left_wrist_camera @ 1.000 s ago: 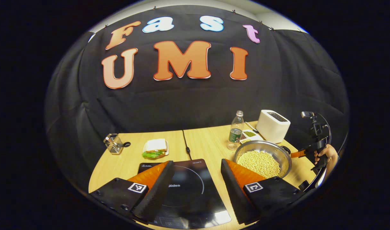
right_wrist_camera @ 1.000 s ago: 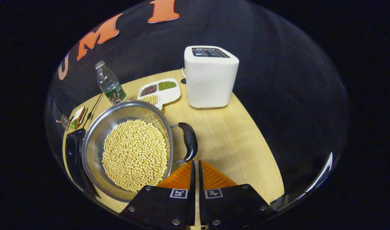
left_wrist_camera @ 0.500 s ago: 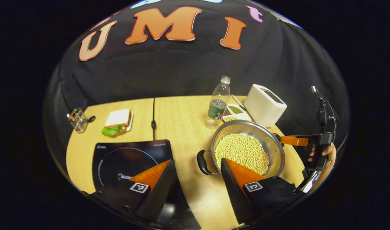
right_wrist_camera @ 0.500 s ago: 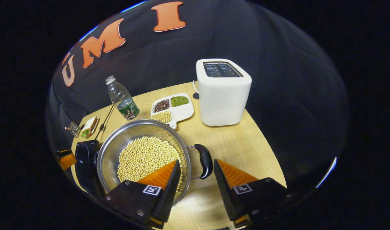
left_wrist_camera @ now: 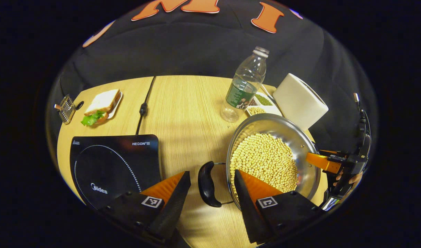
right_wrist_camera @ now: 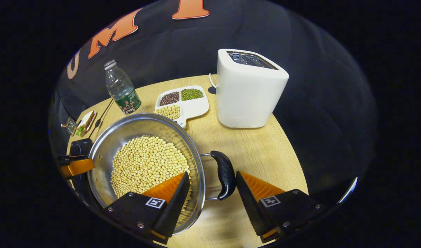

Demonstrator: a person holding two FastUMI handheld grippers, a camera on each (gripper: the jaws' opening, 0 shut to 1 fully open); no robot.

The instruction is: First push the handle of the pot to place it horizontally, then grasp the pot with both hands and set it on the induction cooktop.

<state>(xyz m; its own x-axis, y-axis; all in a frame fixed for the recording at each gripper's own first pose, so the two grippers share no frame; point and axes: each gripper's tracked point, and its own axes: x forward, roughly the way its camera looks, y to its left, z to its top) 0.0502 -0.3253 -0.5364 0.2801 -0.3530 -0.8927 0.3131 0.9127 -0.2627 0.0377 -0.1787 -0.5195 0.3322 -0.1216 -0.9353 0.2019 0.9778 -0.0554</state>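
Both tongs wide, each straddling a black side handle of the soybean pot on the bench.

Left tongs (left_wrist_camera: 210, 187): spread wide at bottom centre of the left gripper view, left pot handle (left_wrist_camera: 207, 184) between the fingers, neither touching it. Right tongs (right_wrist_camera: 210, 191): spread wide at bottom centre of the right gripper view, right pot handle (right_wrist_camera: 224, 174) in the gap, apart from both. Steel pot (right_wrist_camera: 127, 127) of soybeans (right_wrist_camera: 148, 165): lower left of that view. Induction cooktop (left_wrist_camera: 110, 162): lower left of the left gripper view, beside the pot. Plastic bottle (left_wrist_camera: 245, 84), divided bean dish (right_wrist_camera: 191, 106), white toaster (right_wrist_camera: 248, 94): behind the pot. Sandwich (left_wrist_camera: 100, 106): upper left.
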